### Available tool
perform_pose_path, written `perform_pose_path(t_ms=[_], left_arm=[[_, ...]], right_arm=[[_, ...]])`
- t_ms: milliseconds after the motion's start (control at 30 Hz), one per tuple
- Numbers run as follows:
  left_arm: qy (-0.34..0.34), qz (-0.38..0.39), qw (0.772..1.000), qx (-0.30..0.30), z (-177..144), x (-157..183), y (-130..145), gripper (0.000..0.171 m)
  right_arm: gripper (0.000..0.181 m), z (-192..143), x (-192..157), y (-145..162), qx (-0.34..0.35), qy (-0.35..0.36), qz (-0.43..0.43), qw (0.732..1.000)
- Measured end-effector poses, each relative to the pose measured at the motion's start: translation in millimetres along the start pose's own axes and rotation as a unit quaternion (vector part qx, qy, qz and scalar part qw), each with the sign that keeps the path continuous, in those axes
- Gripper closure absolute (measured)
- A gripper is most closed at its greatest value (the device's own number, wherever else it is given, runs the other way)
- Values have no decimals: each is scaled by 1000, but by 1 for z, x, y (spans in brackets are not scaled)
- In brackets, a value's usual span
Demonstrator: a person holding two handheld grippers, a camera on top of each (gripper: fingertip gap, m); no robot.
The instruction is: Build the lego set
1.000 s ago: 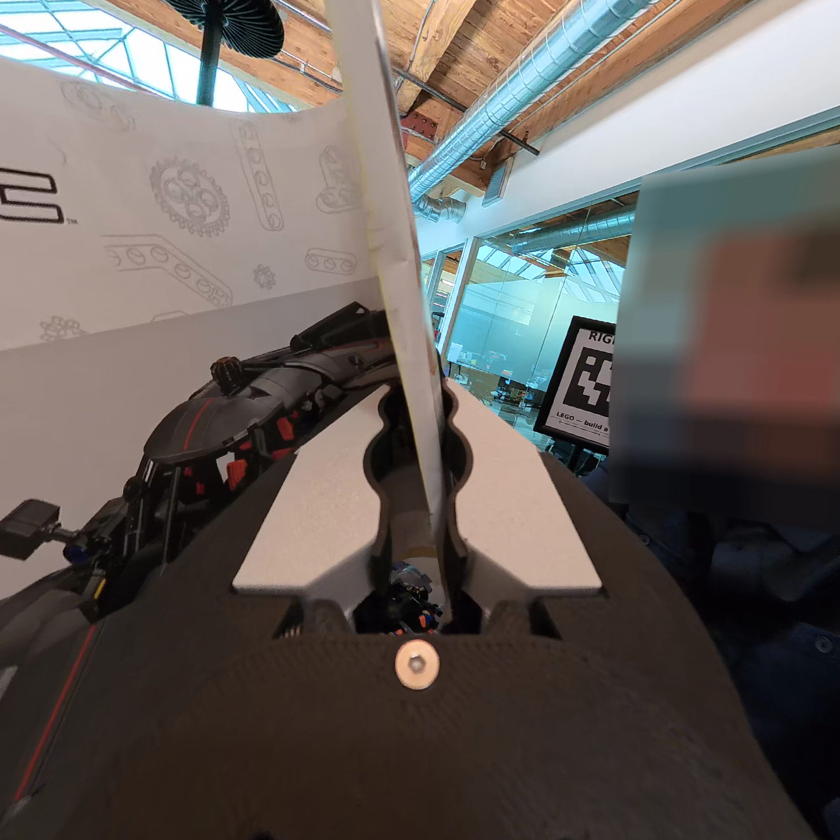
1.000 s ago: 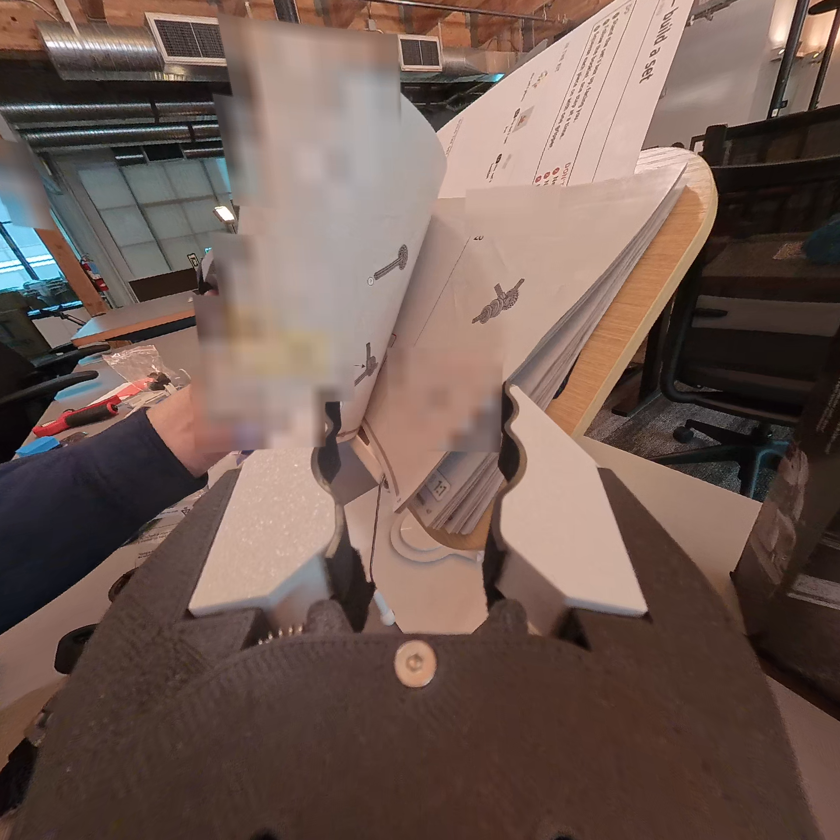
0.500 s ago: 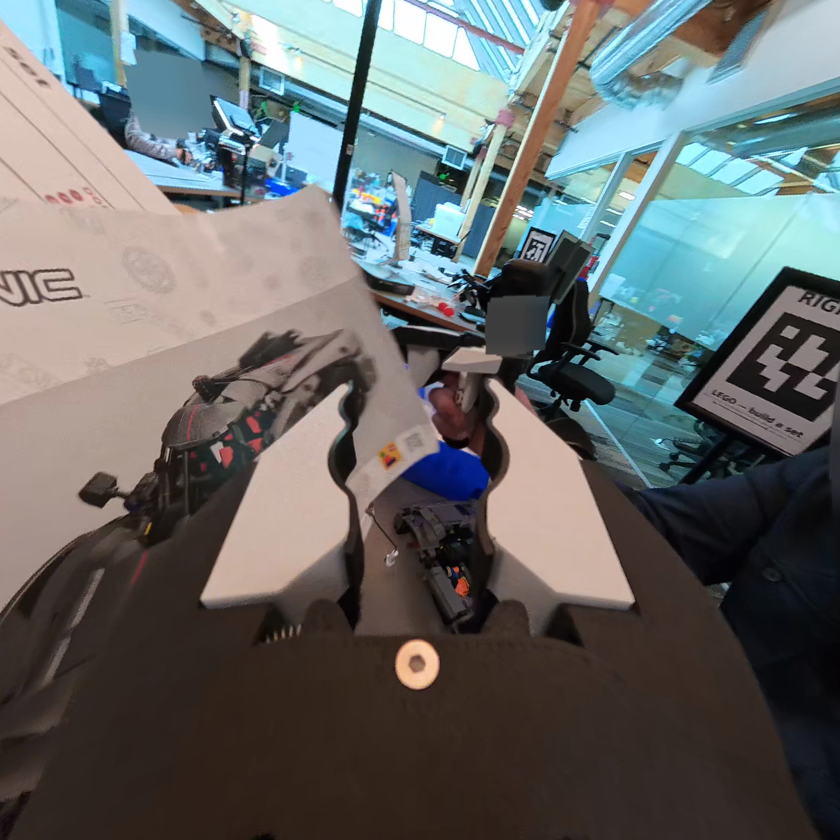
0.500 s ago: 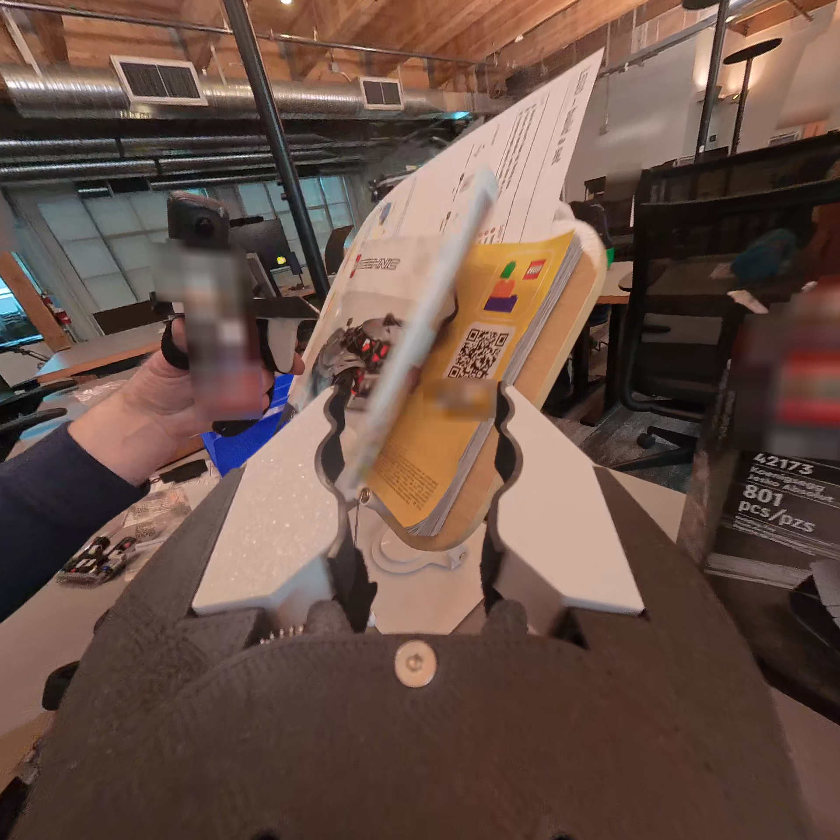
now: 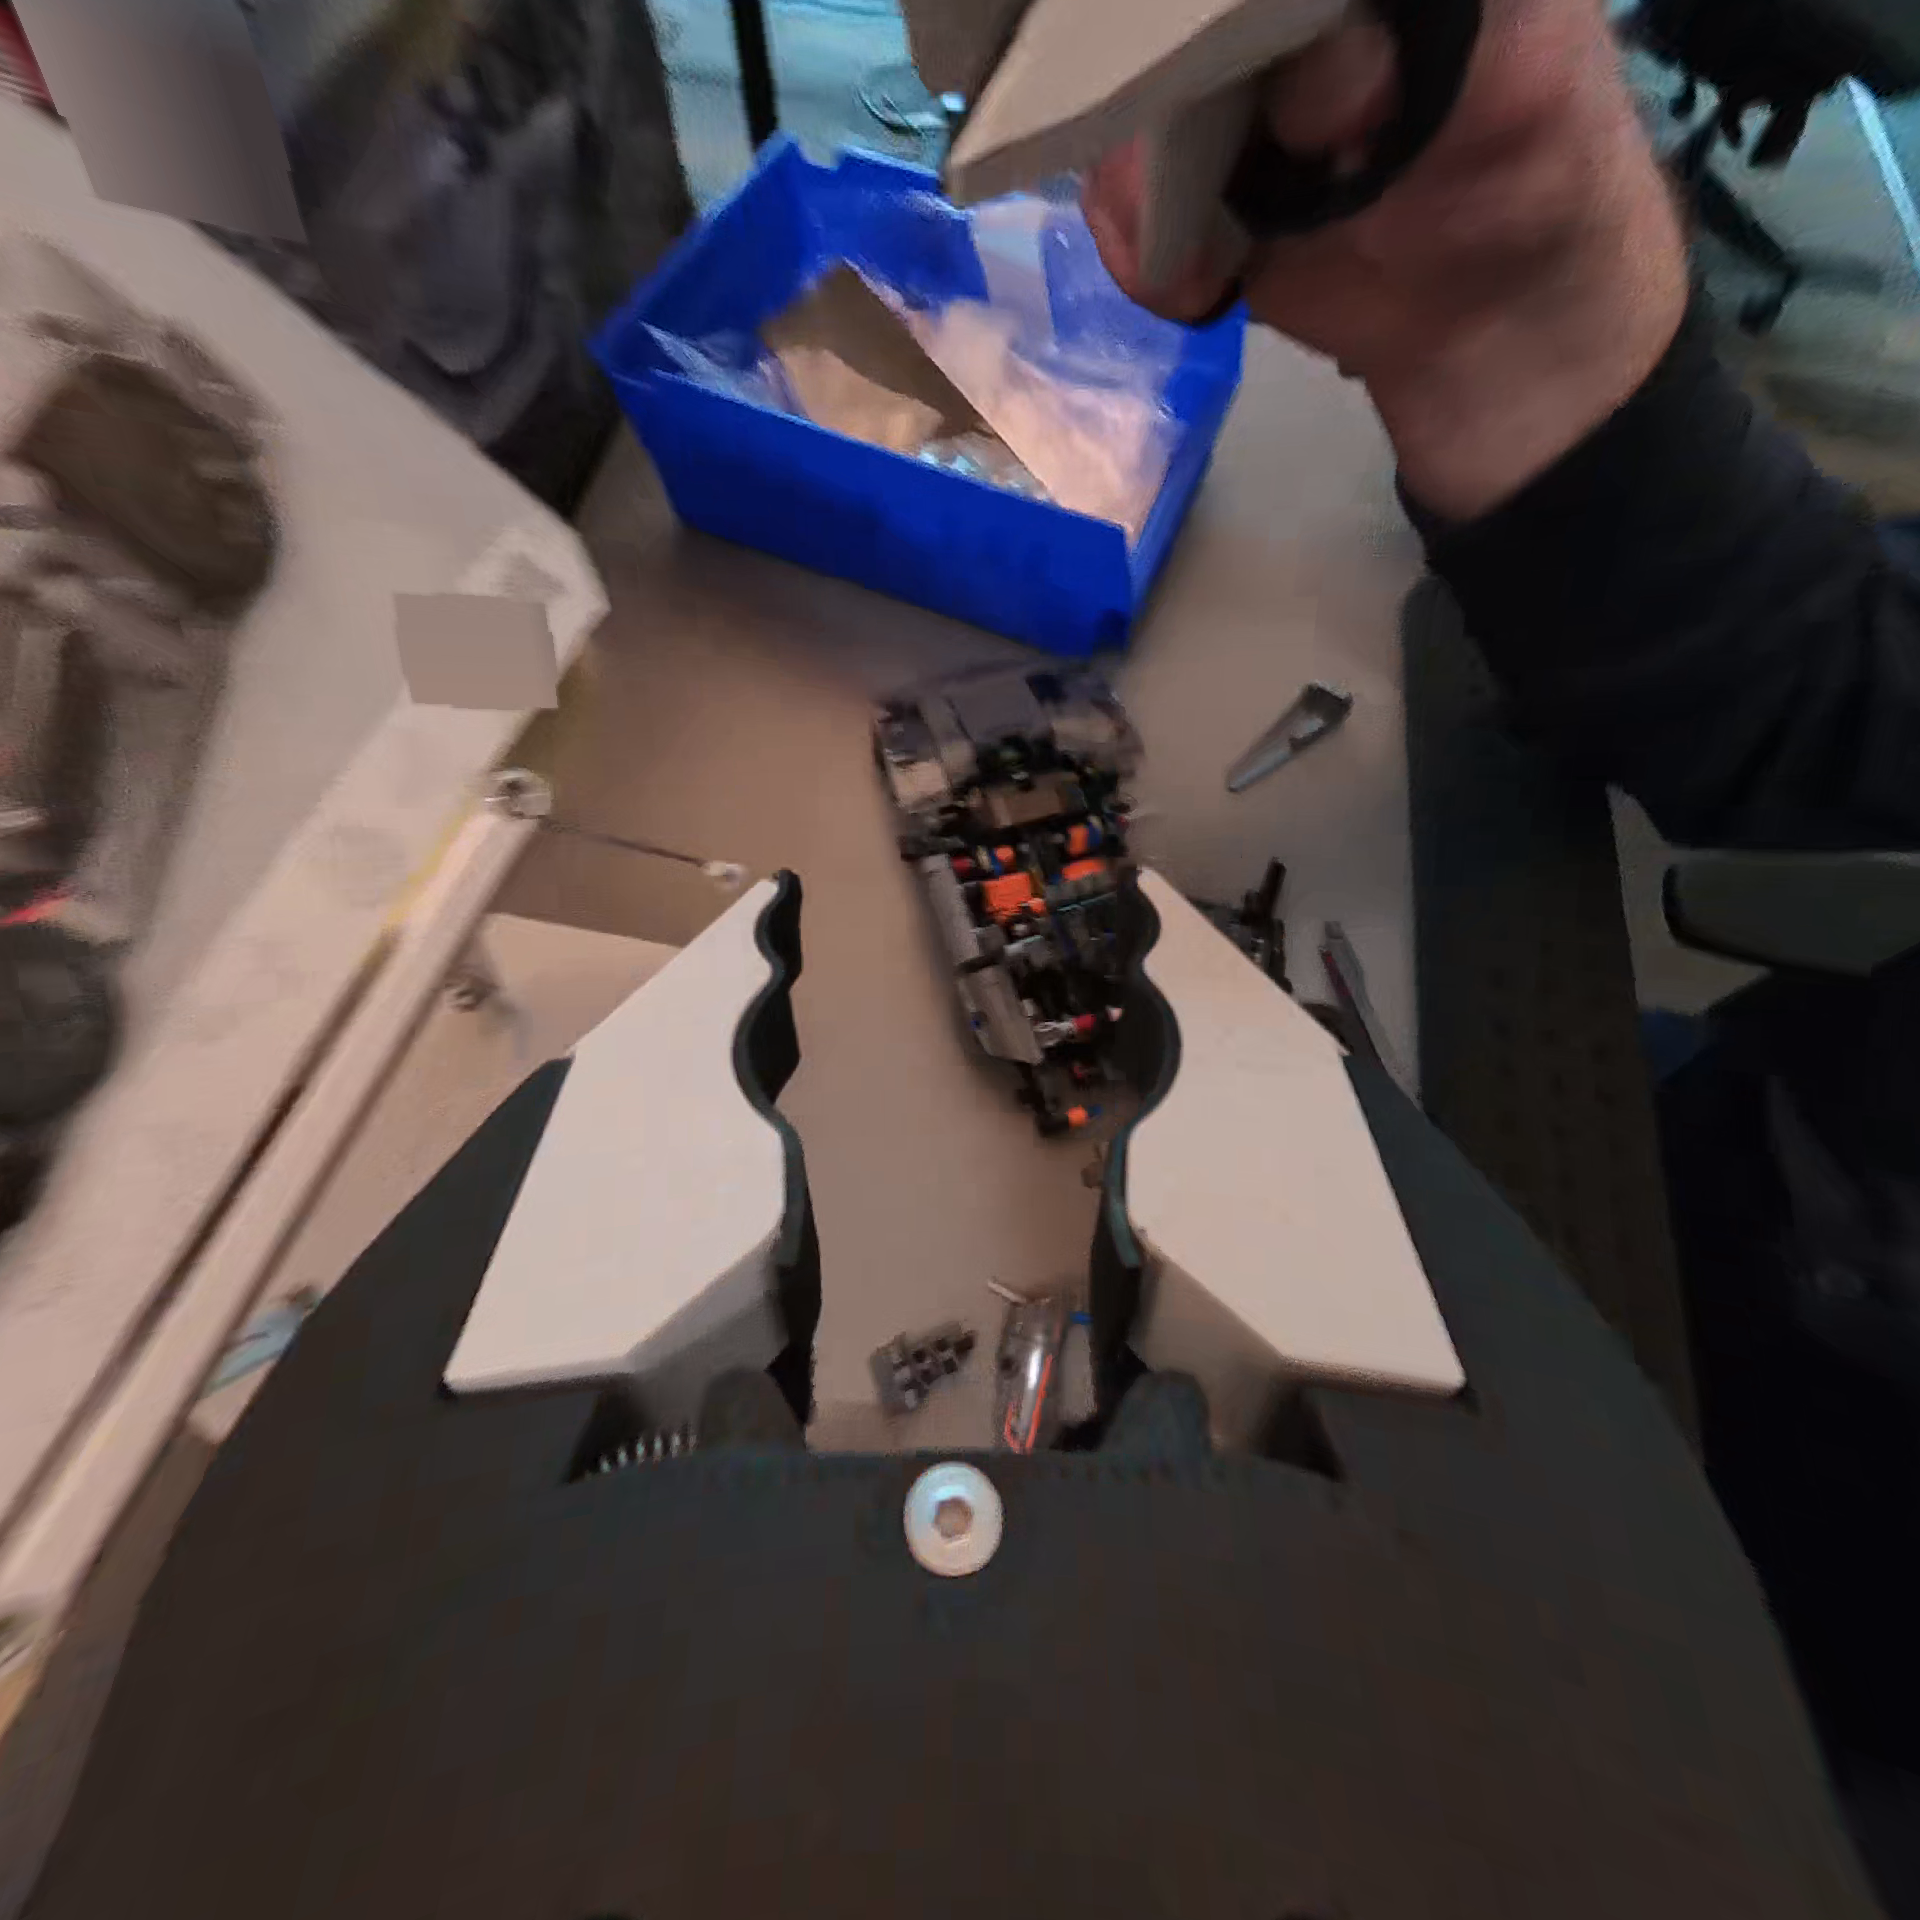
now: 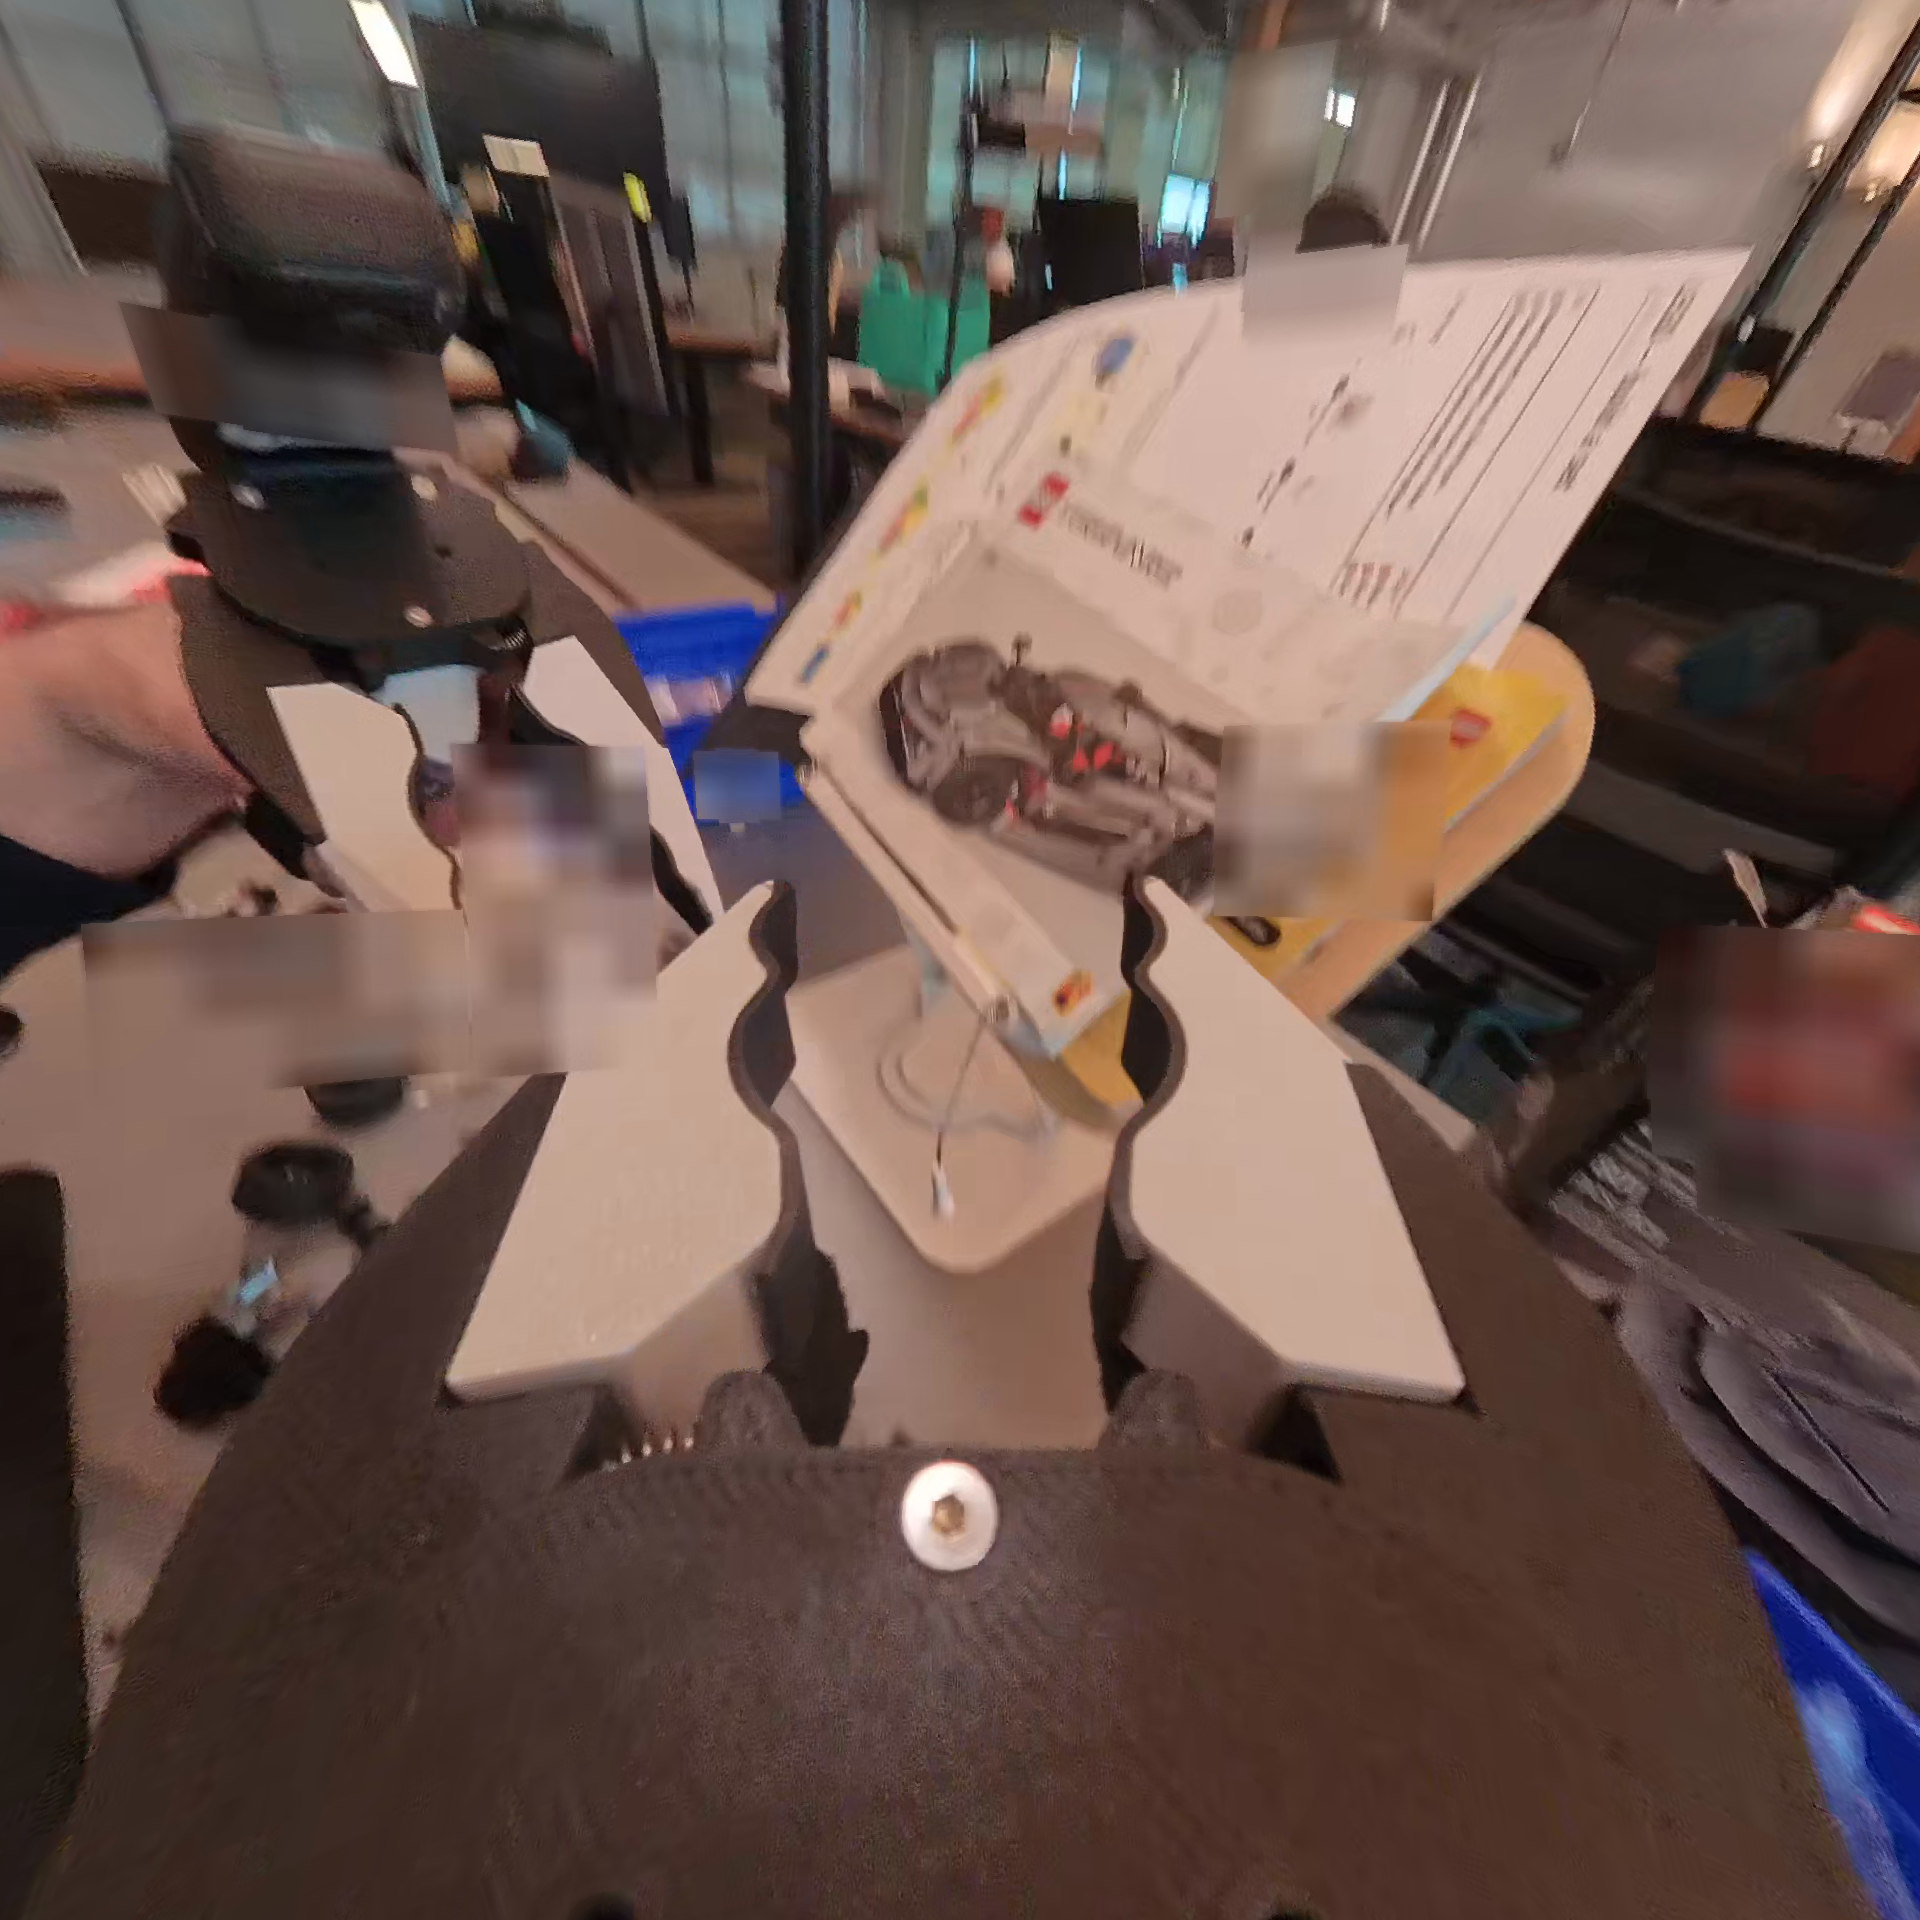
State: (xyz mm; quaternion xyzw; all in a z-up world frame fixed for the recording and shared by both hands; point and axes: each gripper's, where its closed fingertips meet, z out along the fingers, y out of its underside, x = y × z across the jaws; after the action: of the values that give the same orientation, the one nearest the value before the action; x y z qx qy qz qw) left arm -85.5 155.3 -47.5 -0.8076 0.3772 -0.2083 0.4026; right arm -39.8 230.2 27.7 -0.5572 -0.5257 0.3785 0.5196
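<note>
In the left wrist view my left gripper [image 5: 961, 904] is open and empty above the table. A partly built Lego assembly [image 5: 1013, 883], grey and black with orange bits, lies just beyond its fingertips. A small grey piece [image 5: 925, 1361] and a clear-wrapped part [image 5: 1029, 1371] lie between the fingers' bases. The instruction booklet [image 5: 208, 727] is at the left. In the right wrist view my right gripper [image 6: 956, 894] is open and empty, facing the booklet [image 6: 1091, 727], which rests cover out on its wooden stand [image 6: 1538, 748]. The view is blurred.
A blue bin [image 5: 914, 499] of plastic bags stands behind the assembly. A grey wedge piece [image 5: 1288, 732] lies to its right. A hand holds the right gripper's handle [image 5: 1351, 156] above the bin. Black wheels [image 6: 291, 1184] lie at the left. The stand's white base [image 6: 966, 1195] is ahead. The partly built Lego assembly [image 5: 1013, 883] sits 25 cm or so from the ends of my left fingers.
My left gripper has let go of the booklet's page and swung down toward the table. The booklet has closed to its cover. My right gripper has pulled back a little.
</note>
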Motion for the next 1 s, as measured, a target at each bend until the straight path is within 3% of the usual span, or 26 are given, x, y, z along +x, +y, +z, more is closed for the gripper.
perform_pose_path(t_ms=[200, 267, 467, 533, 767, 900, 1000], left_arm=[[53, 15, 992, -110, 92, 47, 39, 111], [36, 16, 988, -152, 116, 48, 57, 111], [66, 14, 977, -201, 152, 71, 91, 114], [41, 16, 978, -206, 153, 66, 97, 118], [-21, 3, 980, -196, 105, 47, 106, 126], [-61, 1, 980, -187, 52, 38, 108, 125], [-124, 9, 967, -221, -4, 22, 127, 124]], right_arm=[[123, -40, -23, 84, -152, 7, -8, 988], [123, -52, -32, 114, -186, 9, -2, 983], [126, -71, -74, 176, -216, -25, 34, 975], [126, -71, -90, 196, -234, -42, 37, 971], [125, -61, -140, 250, -301, -103, -3, 948], [122, -41, -151, 271, -343, -94, -52, 933], [127, -27, -146, 270, -342, -70, -75, 934]])
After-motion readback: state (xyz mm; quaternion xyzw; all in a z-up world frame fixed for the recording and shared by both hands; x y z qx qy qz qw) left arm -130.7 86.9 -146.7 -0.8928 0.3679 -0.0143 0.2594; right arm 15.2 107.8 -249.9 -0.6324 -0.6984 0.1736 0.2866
